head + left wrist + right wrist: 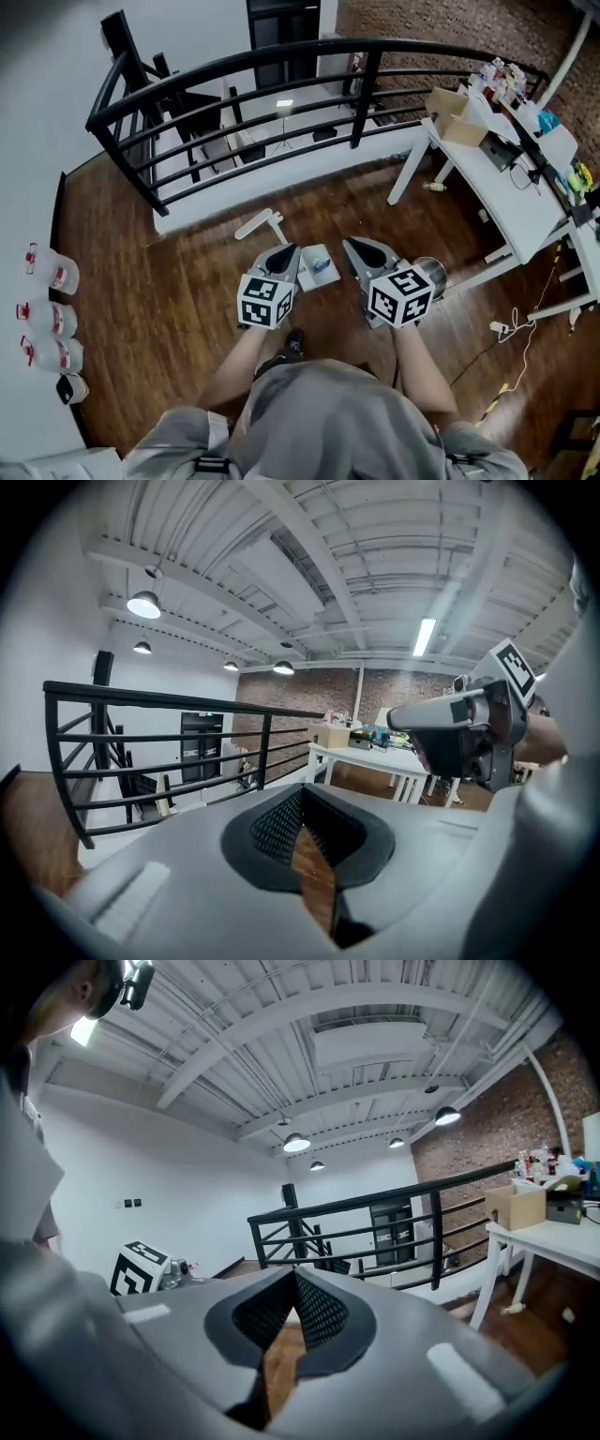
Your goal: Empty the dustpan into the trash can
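Note:
In the head view a small white dustpan [320, 266] with something blue in it lies on the wooden floor, between my two grippers. A shiny round metal trash can [434, 274] stands just right of the right gripper, partly hidden by it. My left gripper [289, 250] is held at the dustpan's left side, shut, with nothing in it [302, 794]. My right gripper [349, 243] is at the dustpan's right side, also shut and holding nothing [295, 1274]. Both point roughly level toward the railing. Each gripper view catches the other gripper at its edge.
A white elongated piece [259, 225] lies on the floor beyond the dustpan. A black railing [281, 103] curves across ahead. A cluttered white desk [511, 187] stands to the right, with a cable and plug [502, 328] on the floor. Bottles [52, 319] line the left wall.

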